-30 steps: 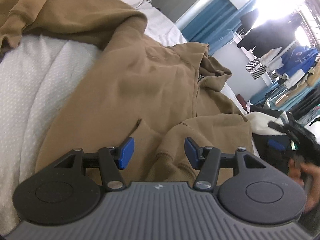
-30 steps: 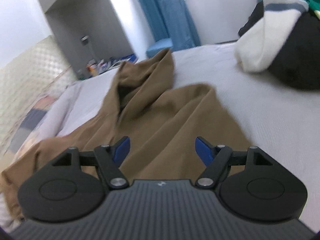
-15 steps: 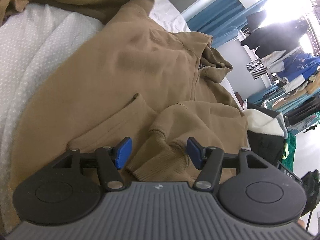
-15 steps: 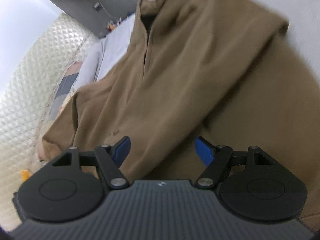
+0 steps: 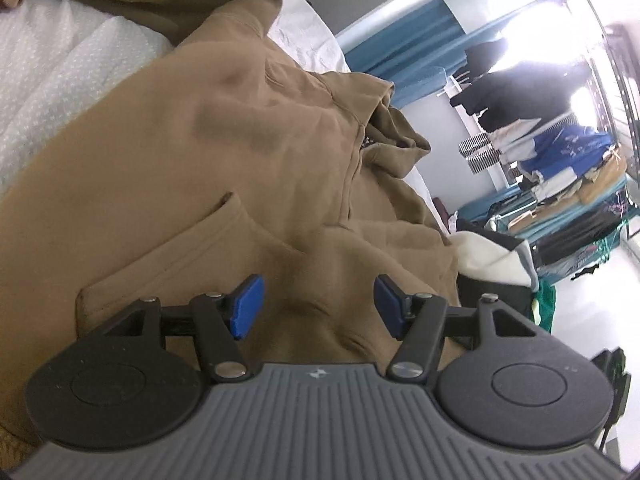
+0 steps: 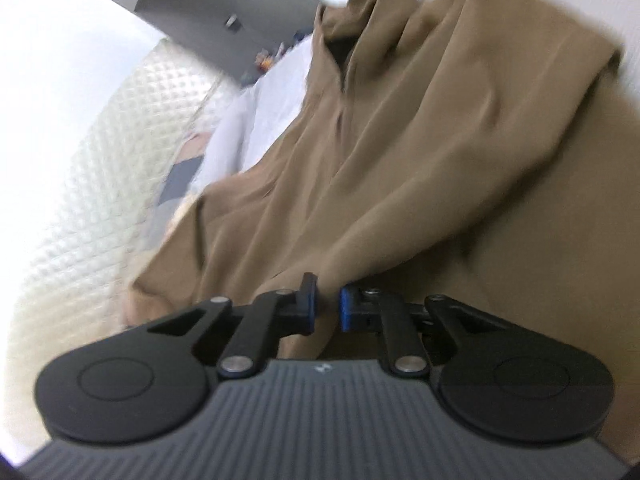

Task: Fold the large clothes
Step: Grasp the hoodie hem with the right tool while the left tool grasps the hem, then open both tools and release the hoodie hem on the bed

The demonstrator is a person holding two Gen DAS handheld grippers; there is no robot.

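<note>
A large tan hooded sweatshirt (image 5: 248,152) lies spread on a white bed (image 5: 52,64), front up, with its pouch pocket (image 5: 192,248) near me and its hood (image 5: 396,140) farther off. My left gripper (image 5: 316,306) is open, low over a fold of sleeve fabric below the pocket, with cloth between its blue pads (image 5: 246,306). In the right wrist view the same sweatshirt (image 6: 400,140) fills the frame. My right gripper (image 6: 326,306) is shut on a pinched fold of the tan fabric, which pulls up into a ridge from the jaws.
A white and black pile of clothes (image 5: 492,256) lies past the sweatshirt on the bed's far side. Racks of hanging clothes (image 5: 540,92) and a blue curtain (image 5: 400,56) stand behind. A quilted white headboard (image 6: 92,184) and pillows (image 6: 240,132) show on the right wrist view's left.
My right gripper dropped onto the sweatshirt and closed on a fold of it. My left gripper moved forward and lower over the sleeve fold, still open.
</note>
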